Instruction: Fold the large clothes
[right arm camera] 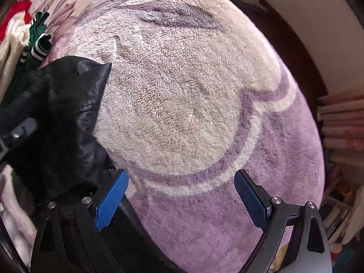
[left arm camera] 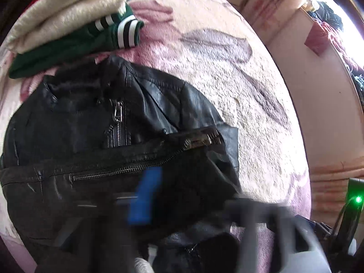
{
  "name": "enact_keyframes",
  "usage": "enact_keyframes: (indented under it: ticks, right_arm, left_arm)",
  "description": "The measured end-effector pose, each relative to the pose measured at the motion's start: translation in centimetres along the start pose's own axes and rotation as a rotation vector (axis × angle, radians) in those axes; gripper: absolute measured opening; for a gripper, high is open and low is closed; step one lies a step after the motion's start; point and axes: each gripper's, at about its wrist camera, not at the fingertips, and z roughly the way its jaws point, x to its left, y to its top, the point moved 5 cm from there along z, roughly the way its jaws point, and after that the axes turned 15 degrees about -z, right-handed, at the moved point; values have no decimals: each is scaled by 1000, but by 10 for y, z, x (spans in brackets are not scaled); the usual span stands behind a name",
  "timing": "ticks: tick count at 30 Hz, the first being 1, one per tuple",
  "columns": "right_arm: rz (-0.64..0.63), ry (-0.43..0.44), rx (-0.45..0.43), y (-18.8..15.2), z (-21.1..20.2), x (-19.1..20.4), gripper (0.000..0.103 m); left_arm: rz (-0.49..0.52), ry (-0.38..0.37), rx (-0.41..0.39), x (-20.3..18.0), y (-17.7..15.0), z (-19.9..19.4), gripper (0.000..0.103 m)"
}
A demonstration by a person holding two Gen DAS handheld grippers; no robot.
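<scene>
Lying bunched on the plush blanket, the black leather jacket sat just below a small stack — a green striped top under a cream fleece. I judged it heavy, stiff at the seams and slick on its face; a hem or collar edge would hold better than a flat panel or a zipper. My left gripper was blurred over the jacket, fingers spread, nothing pinched. My right gripper hung wide apart over bare blanket — the jacket just beside its left finger.
</scene>
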Motion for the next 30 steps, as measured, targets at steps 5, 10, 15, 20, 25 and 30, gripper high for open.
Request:
enact_keyframes:
  ticks: [5, 10, 15, 20, 25, 30]
  right_arm:
    - [97, 220, -22, 9, -11, 1, 95]
    - [38, 351, -88, 24, -38, 49, 95]
    - [-99, 357, -73, 58, -26, 128, 95]
    - [-188, 268, 29, 71, 21, 159, 84]
    - [-242, 143, -28, 65, 23, 162, 30]
    - [-260, 79, -101, 58, 6, 162, 22]
  left_arm:
    - [-81, -69, 20, 31, 2, -27, 94]
    - [-247, 2, -45, 130, 1, -80, 94]
    - [-429, 239, -96, 276, -6, -106, 94]
    - [-538, 376, -71, 367, -12, -85, 94]
    - [-521, 376, -22, 379, 6, -45, 96]
    - [-503, 327, 21, 384, 17, -25, 103]
